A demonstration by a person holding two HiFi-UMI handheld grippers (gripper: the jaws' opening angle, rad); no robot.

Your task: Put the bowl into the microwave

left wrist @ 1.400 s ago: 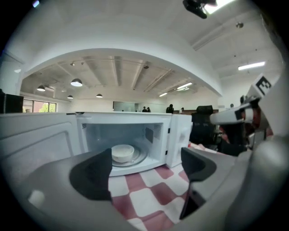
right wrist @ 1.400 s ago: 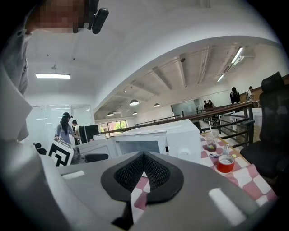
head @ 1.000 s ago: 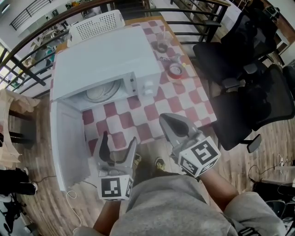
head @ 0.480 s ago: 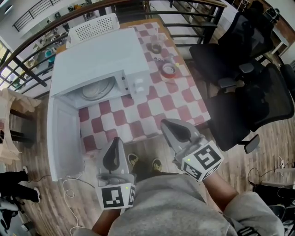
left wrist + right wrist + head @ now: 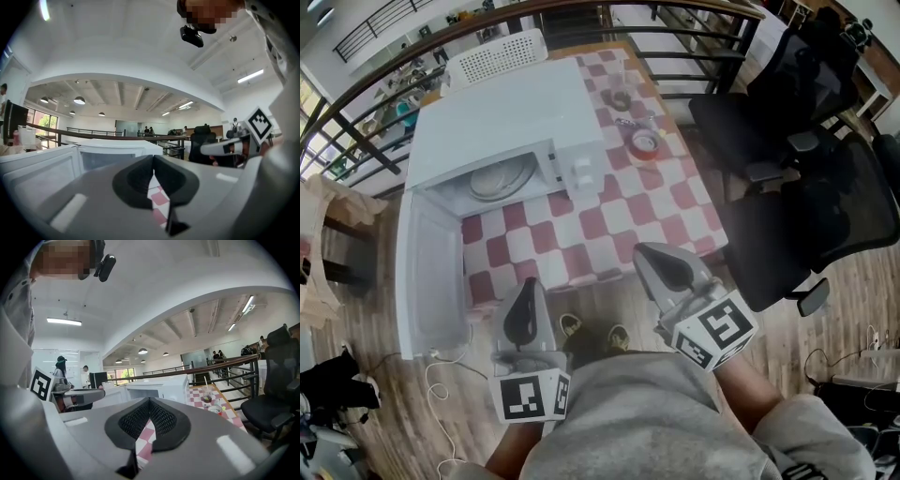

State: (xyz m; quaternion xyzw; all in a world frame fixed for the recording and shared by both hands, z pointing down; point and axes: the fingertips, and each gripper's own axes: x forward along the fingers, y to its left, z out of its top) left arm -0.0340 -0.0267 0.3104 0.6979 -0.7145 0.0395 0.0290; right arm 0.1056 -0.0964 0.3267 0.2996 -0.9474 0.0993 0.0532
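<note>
White microwave stands door-open for the bowl; my left gripper and right gripper wait short of the counter, jaws together, empty.

The white microwave stands at the left end of the red-and-white checked desk, its door swung wide open towards us. Inside the cavity we make out a pale, round bowl, sitting upright near the middle of the oven floor.
</note>
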